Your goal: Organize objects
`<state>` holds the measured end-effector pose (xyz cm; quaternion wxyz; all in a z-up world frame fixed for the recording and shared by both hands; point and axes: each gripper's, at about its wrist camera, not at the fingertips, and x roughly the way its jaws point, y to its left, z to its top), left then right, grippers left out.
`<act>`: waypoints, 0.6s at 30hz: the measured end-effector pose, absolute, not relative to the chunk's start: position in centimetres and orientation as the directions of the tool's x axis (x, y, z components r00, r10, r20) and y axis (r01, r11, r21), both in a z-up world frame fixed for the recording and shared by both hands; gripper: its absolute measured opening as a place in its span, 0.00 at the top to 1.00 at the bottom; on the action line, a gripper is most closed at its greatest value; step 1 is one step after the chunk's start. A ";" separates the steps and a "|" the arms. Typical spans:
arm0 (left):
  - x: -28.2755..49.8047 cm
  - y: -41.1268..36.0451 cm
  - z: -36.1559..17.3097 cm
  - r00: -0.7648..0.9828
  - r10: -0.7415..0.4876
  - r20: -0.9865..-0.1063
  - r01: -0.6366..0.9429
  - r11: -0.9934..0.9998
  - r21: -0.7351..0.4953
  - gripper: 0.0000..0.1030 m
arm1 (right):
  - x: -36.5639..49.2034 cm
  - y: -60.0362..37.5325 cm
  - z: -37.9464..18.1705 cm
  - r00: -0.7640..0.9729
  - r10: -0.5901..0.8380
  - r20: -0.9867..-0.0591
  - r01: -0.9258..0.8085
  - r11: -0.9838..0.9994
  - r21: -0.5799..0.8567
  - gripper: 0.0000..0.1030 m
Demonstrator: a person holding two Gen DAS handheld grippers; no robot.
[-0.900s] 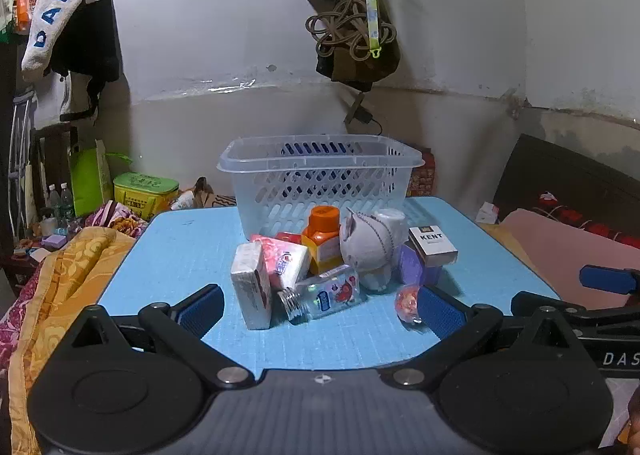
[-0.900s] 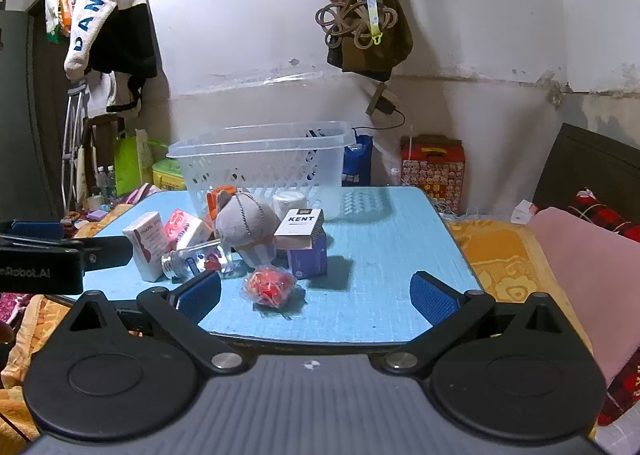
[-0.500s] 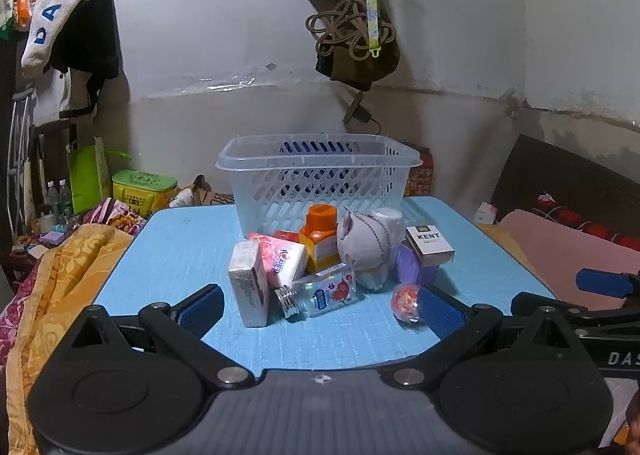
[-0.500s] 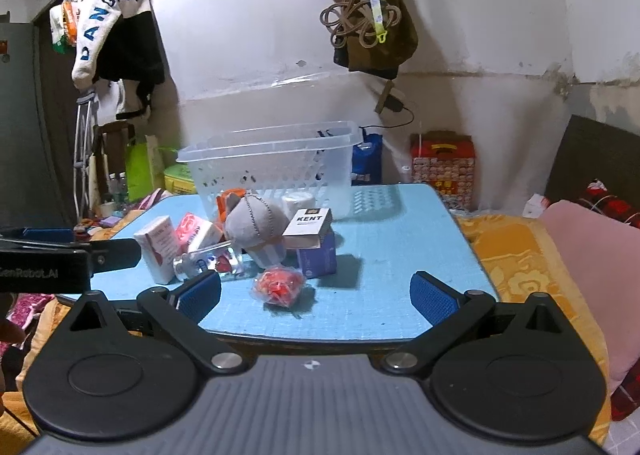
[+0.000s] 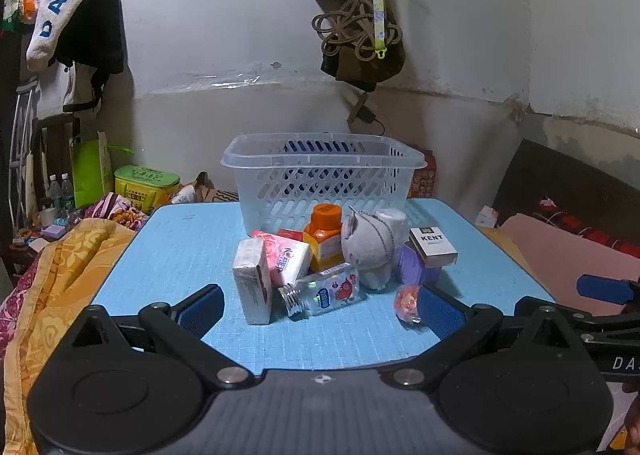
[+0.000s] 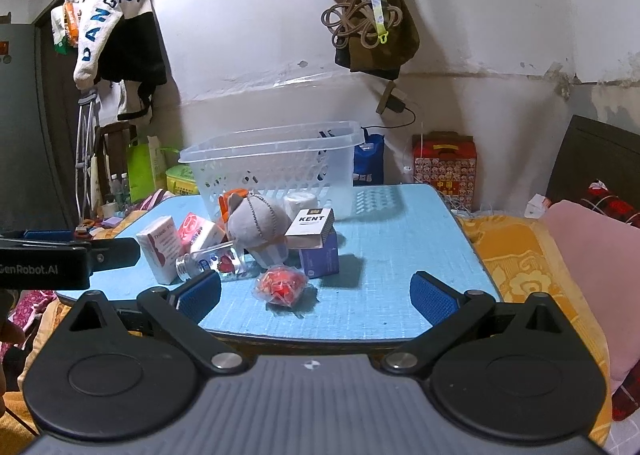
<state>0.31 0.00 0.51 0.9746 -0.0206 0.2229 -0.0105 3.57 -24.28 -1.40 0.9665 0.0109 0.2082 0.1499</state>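
A clear plastic basket (image 5: 324,175) stands at the back of the blue table (image 5: 180,247); it also shows in the right wrist view (image 6: 276,167). In front of it lie a white tissue pack (image 5: 253,281), a pink tissue pack (image 5: 288,261), an orange bottle (image 5: 325,235), a clear bottle on its side (image 5: 324,292), a grey plush (image 5: 370,249), a KENT box (image 5: 433,246) on a purple box (image 6: 320,257), and a red wrapped candy (image 6: 282,286). My left gripper (image 5: 320,305) is open and empty before the pile. My right gripper (image 6: 316,293) is open and empty near the candy.
An orange blanket (image 5: 60,283) lies left of the table, a pink cushion (image 6: 588,255) to the right. Bags hang on the wall (image 5: 356,27) above the basket. A green box (image 5: 146,183) and bottles stand at the back left.
Both grippers have shifted slightly; the right view has drifted a little right and closer to the table. Both stay open. No object has moved.
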 end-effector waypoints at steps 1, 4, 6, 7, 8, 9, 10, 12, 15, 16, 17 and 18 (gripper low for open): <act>0.3 0.0 0.5 0.900 -0.029 -0.434 0.011 0.999 -0.044 0.00 | 3.5 -24.2 -1.4 0.869 0.293 -0.398 -0.285 0.955 0.081 0.00; 0.2 -0.1 0.5 0.900 -0.031 -0.435 0.015 0.999 -0.040 0.00 | 3.4 -24.2 -1.4 0.871 0.289 -0.397 -0.282 0.956 0.077 0.00; 0.1 -0.2 0.6 0.904 -0.030 -0.428 0.015 0.999 -0.037 0.00 | 3.5 -24.2 -1.4 0.872 0.286 -0.397 -0.278 0.957 0.079 0.00; 0.0 -0.2 0.6 0.905 -0.027 -0.425 0.014 0.999 -0.035 0.00 | 3.5 -24.3 -1.4 0.873 0.285 -0.396 -0.276 0.958 0.081 0.00; 0.0 -0.3 0.6 0.905 -0.028 -0.424 0.015 0.999 -0.034 0.00 | 3.5 -24.3 -1.4 0.873 0.284 -0.396 -0.274 0.958 0.082 0.00; 0.0 -0.3 0.6 0.905 -0.030 -0.424 0.017 0.999 -0.035 0.00 | 3.5 -24.4 -1.4 0.874 0.282 -0.395 -0.271 0.959 0.084 0.00; 0.0 -0.3 0.6 0.905 -0.031 -0.425 0.018 0.999 -0.035 0.00 | 3.5 -24.5 -1.4 0.875 0.282 -0.393 -0.270 0.959 0.087 0.00; 0.0 -0.3 0.6 0.905 -0.030 -0.425 0.017 0.999 -0.033 0.00 | 3.4 -24.4 -1.3 0.876 0.282 -0.391 -0.268 0.959 0.091 0.00; 0.0 -0.3 0.6 0.909 -0.028 -0.415 0.016 0.999 -0.032 0.00 | 3.4 -24.4 -1.4 0.878 0.277 -0.391 -0.263 0.961 0.089 0.00; -0.1 -0.4 0.7 0.914 -0.029 -0.405 0.019 0.999 -0.029 0.00 | 3.4 -24.3 -1.4 0.878 0.275 -0.391 -0.263 0.961 0.087 0.00; -0.2 -0.4 0.7 0.917 -0.029 -0.399 0.020 0.999 -0.025 0.00 | 3.4 -24.3 -1.4 0.878 0.275 -0.391 -0.262 0.961 0.087 0.00; -0.2 -0.5 0.8 0.919 -0.024 -0.394 0.017 1.000 -0.021 0.00 | 3.4 -24.3 -1.4 0.878 0.275 -0.391 -0.262 0.961 0.086 0.00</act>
